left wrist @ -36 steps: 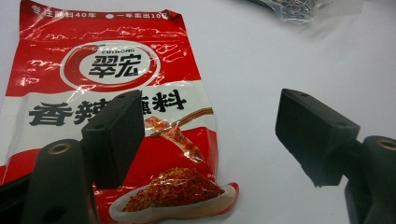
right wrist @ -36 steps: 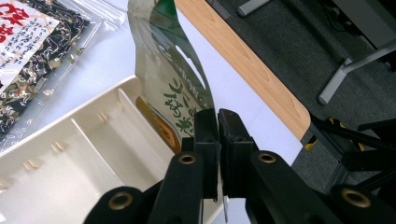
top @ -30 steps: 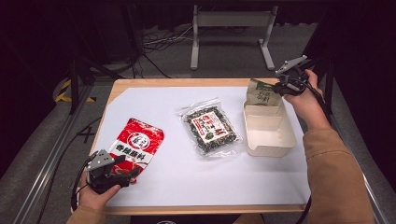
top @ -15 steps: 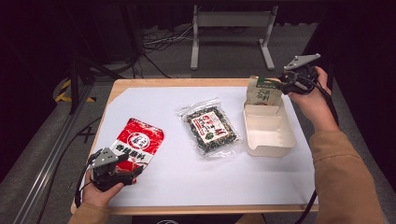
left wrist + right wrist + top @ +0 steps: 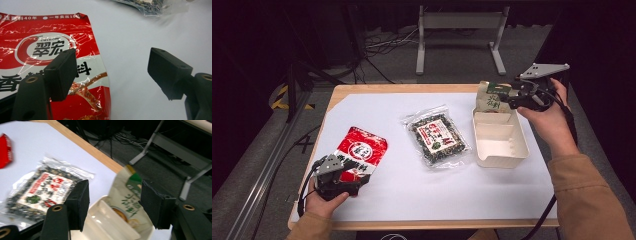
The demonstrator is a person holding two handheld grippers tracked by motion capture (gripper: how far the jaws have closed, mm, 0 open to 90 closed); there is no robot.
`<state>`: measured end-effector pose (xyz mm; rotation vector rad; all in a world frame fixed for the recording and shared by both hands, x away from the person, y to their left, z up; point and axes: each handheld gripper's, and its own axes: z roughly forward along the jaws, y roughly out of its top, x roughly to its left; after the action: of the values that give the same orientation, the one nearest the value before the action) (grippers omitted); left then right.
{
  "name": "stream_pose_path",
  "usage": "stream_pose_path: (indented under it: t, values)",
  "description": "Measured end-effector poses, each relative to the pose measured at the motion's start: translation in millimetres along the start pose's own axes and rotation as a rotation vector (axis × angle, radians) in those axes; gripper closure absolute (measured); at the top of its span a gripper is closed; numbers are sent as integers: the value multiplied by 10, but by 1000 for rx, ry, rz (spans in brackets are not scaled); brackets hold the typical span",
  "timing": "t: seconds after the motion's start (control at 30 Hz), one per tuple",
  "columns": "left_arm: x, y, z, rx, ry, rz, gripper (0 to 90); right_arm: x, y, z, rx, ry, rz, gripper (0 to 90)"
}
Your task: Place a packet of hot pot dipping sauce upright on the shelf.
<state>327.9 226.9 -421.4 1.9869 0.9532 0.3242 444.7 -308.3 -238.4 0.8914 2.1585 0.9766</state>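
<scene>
Holding the right gripper (image 5: 510, 97) above the far right corner of the table (image 5: 377, 90), you have its jaws standing wide apart; they have just been opening, and nothing is pressed between them. In the right gripper view the beige packet (image 5: 125, 200) shows between and beyond the jaws, standing tilted at the far end of the white tray (image 5: 110, 222) and leaning on its far wall. In the high view this packet (image 5: 491, 96) sits just beside the gripper's tips, whether touching them you cannot tell. The white tray (image 5: 504, 155) lies near the right edge of the white sheet (image 5: 377, 120). Your left gripper (image 5: 341, 172) rests released at the near left, with one jaw over the lower edge of the red bag (image 5: 37, 50) and the other over bare sheet. A clear bag of dark bits (image 5: 438, 136) lies flat between the red bag (image 5: 362, 147) and the tray.
</scene>
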Motion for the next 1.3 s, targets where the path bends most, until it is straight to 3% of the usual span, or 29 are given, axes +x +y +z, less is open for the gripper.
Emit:
stream_pose_path:
  t: [0.13, 0.3, 0.47, 0.63, 1.0, 1.13, 1.27, 1.3]
  values:
    - [-1, 24, 21, -1, -4, 6, 243, 168, -61, -58, -35, 54, 51, 395]
    - [-4, 54, 22, -3, -7, 19, 242, 315, -118, -103, -57, 90, 65, 378]
    - [-18, 153, -103, -46, 5, 42, 239, 479, -211, -163, -92, 141, 105, 377]
    - [-40, 226, -170, -42, 21, 79, 236, 616, -313, -171, -105, 158, 103, 387]
    - [52, 413, -266, -3, -15, 56, 234, 897, -655, -133, -170, 200, 142, 393]
    - [104, 441, -263, 30, 40, 14, 233, 1002, -760, -88, -164, 187, 123, 396]
    - [133, 456, -287, 28, 38, 23, 224, 1055, -783, -37, -156, 198, 116, 394]
    - [135, 469, -304, 21, 33, 45, 218, 1063, -785, -30, -156, 200, 117, 394]
